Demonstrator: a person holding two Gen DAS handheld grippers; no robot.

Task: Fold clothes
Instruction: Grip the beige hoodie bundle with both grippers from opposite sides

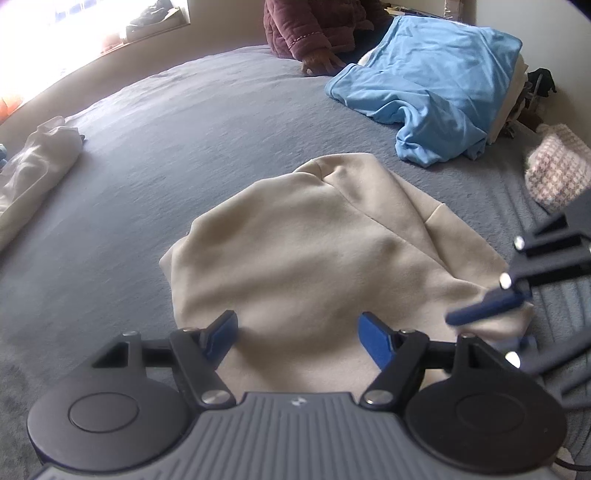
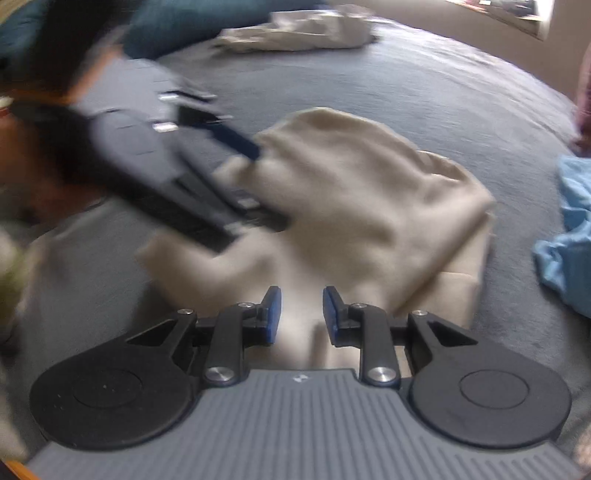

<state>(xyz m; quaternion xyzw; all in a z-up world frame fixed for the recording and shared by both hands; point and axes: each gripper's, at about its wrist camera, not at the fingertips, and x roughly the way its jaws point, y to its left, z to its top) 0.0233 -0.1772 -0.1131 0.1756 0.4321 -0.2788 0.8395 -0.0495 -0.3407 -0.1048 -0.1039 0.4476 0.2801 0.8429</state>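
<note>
While left wrist view shows left claw (image 1: 297, 338) wide, empty, over cream sweatshirt (image 1: 314, 240) mid-bed (image 1: 184, 110), right wrist view has right claw (image 2: 301, 314) narrow, empty. Soft, thick, light; pinch 6 o'clock hem.

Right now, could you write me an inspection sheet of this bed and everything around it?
Surface: grey bed cover, mostly bare.
Job's things: cream top, partly folded, in the middle.
Clutter: blue garment heaped on a pile; white cloth; checked fabric.
Grippers: left gripper open over the top's near edge; right gripper narrowly open, cream fabric between its jaws, not pinched.
Cables: a dark cable, bottom right.
Surroundings: bright window; a person's hand resting on the bed.
</note>
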